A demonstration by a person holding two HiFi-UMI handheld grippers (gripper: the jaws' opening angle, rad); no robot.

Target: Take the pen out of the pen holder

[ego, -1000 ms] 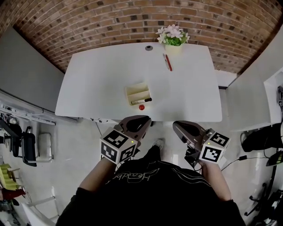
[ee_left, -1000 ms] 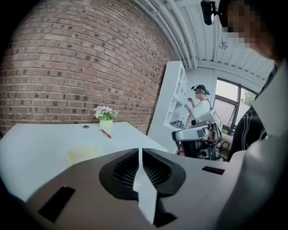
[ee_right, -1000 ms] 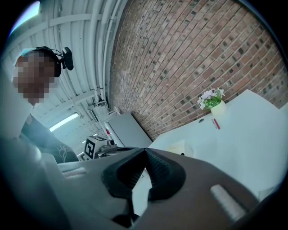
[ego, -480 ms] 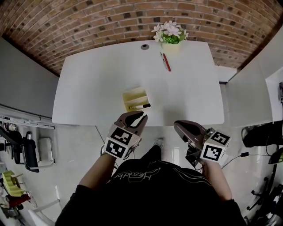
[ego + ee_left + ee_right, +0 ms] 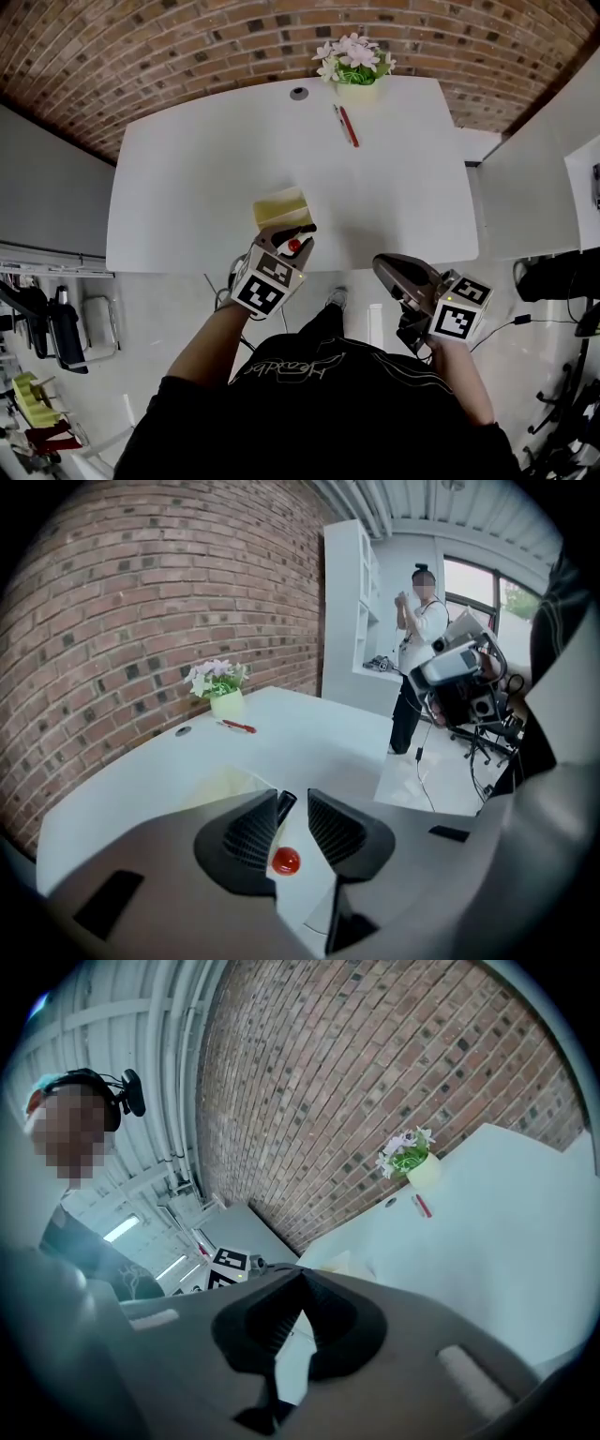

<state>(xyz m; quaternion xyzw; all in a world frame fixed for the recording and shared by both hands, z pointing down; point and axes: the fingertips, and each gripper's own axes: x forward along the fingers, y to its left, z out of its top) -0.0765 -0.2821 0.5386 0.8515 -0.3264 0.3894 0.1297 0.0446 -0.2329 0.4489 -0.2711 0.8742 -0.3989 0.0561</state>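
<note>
Head view had the black pen (image 5: 298, 228) lying along the near side of the pale yellow pen holder (image 5: 279, 206), right at the tips of the left gripper (image 5: 292, 797). That gripper's jaws were opening, tilted down over the near table edge. The pen's dark end showed in the gap between them, plus a little red ball (image 5: 285, 861) a bit closer in, and the pads weren't pressing on either one. The right gripper (image 5: 302, 1277) hung off to the side, clear of the white table (image 5: 187, 187), tips together with nothing in them.

Room-wise, the holder sat close to the table's near edge, so there wasn't much tabletop behind the jaws. Beyond and to both sides of the left gripper there was lots of bare white surface.

Count:
- Two pens: the black one, and a red one (image 5: 345, 125) far ahead of the left gripper.
- One holder and one red ball.
- One flower pot (image 5: 354, 66) and one round grommet (image 5: 299, 93) at the far edge by the brick wall.
</note>
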